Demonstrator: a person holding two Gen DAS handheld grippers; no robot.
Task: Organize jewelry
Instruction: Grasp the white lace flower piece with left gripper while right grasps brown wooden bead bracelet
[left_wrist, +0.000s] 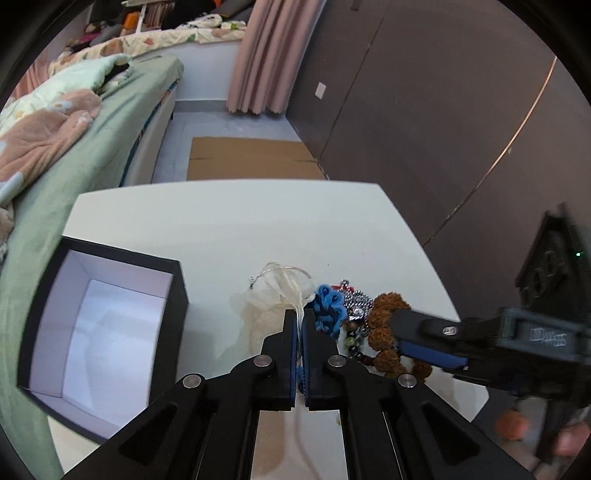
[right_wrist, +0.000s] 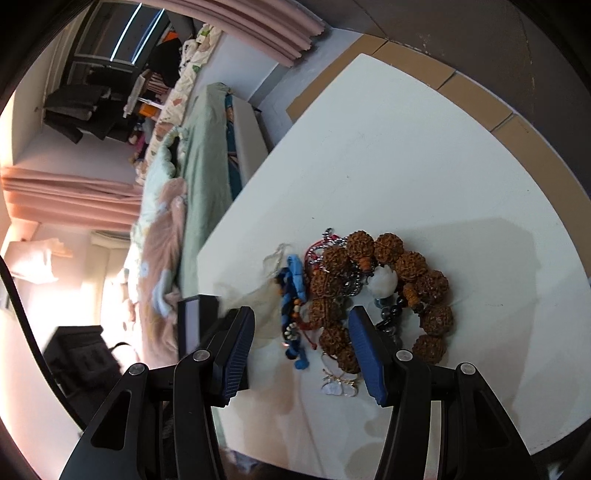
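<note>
Left gripper (left_wrist: 300, 314): we see it clenched on the sheer pouch (left_wrist: 266, 314)
Right gripper (right_wrist: 301, 343): released above our bead pile (right_wrist: 369, 280)
Box (left_wrist: 177, 291): left

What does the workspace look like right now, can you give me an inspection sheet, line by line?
Surface: white table, jewelry heaped near its front edge.
Job's things: black box, open, white inside, nothing seen in it; brown bead bracelet; blue cord piece; sheer pouch; silver chain.
Clutter: nothing seen.
Grippers: left gripper shut on the pouch's strings; right gripper open over the heap.
Cables: nothing seen.
Surroundings: bed, pink curtain, cardboard sheet on the floor.
</note>
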